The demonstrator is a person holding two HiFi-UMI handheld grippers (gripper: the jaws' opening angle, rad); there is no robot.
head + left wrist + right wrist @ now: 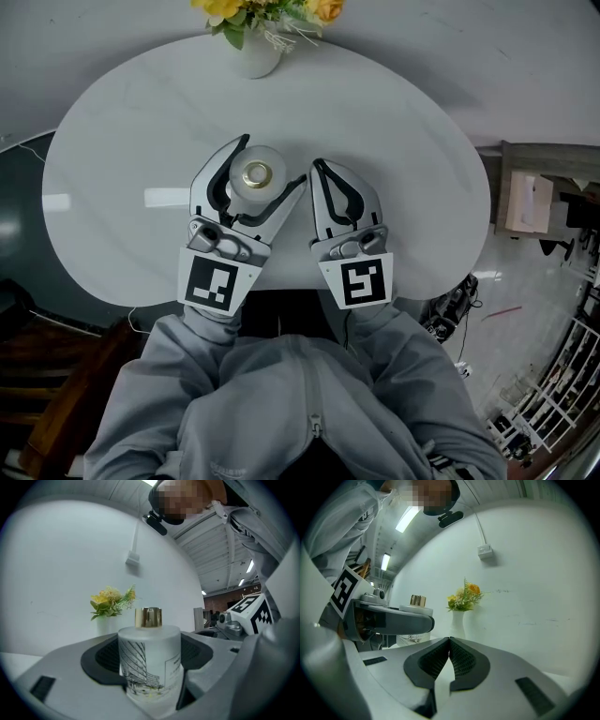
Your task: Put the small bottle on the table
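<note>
The small bottle (258,175), frosted white with a gold cap, stands upright between the jaws of my left gripper (272,161) over the near middle of the round white table (403,141). In the left gripper view the bottle (149,667) fills the gap and both dark pads (101,657) lie against its sides, so this gripper is shut on it. I cannot tell whether its base touches the tabletop. My right gripper (319,167) is just to the right of it, shut and empty, its pads meeting at the tips (449,641). The right gripper view shows the bottle's cap (417,600) above the left jaw.
A white vase with yellow flowers (255,52) stands at the table's far edge, against a white wall. A wooden cabinet (530,192) stands off the table's right side, with clutter on the floor beyond it. A dark wooden chair (47,375) is at the lower left.
</note>
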